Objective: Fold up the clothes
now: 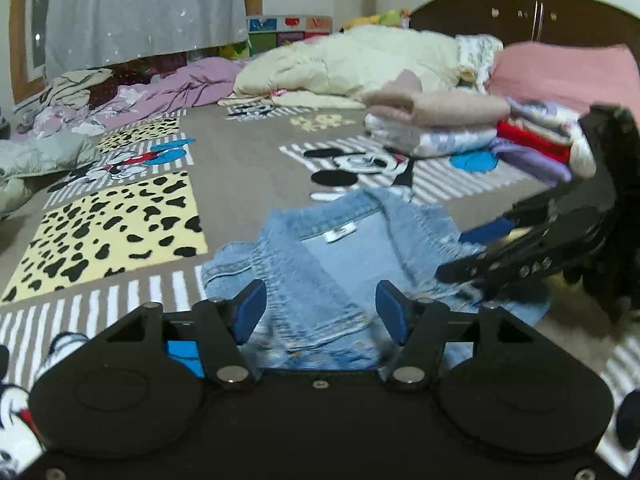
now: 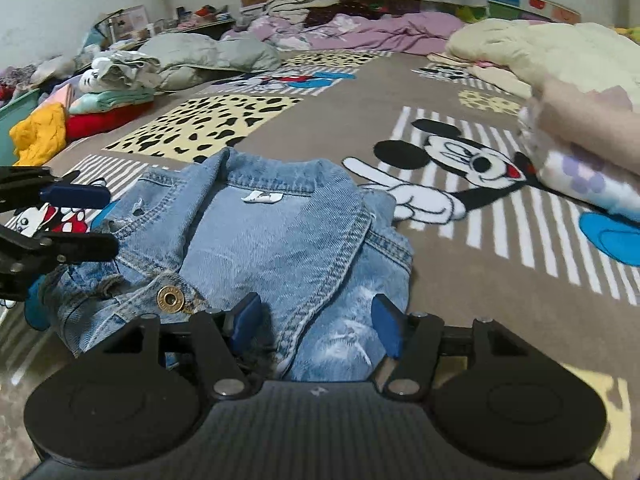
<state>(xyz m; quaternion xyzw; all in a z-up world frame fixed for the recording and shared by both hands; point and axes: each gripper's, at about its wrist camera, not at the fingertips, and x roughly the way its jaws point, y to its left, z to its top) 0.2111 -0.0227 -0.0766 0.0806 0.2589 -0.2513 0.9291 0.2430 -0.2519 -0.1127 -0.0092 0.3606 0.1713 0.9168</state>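
A light blue denim jacket [image 1: 340, 256] [image 2: 272, 240] lies partly folded on the cartoon-print bedspread [image 1: 240, 152], collar and white label facing up and a brass button [image 2: 172, 299] near its front. My left gripper [image 1: 320, 312] hovers over the jacket's near-left side, open, with denim below its blue pads. From the right wrist view it [image 2: 112, 220] shows only bedspread between its fingertips. My right gripper [image 2: 316, 322] stands open over the jacket's near edge, with denim lying between the pads. In the left wrist view it [image 1: 452, 253] comes in from the right.
A stack of folded clothes [image 1: 440, 120] [image 2: 580, 160] sits on the bed to the right of the jacket. Loose clothes [image 2: 100, 96] pile up at the far left. A cream quilt [image 1: 352, 64], purple bedding [image 1: 192, 84] and a pink pillow [image 1: 560, 72] lie near the dark headboard [image 1: 520, 16].
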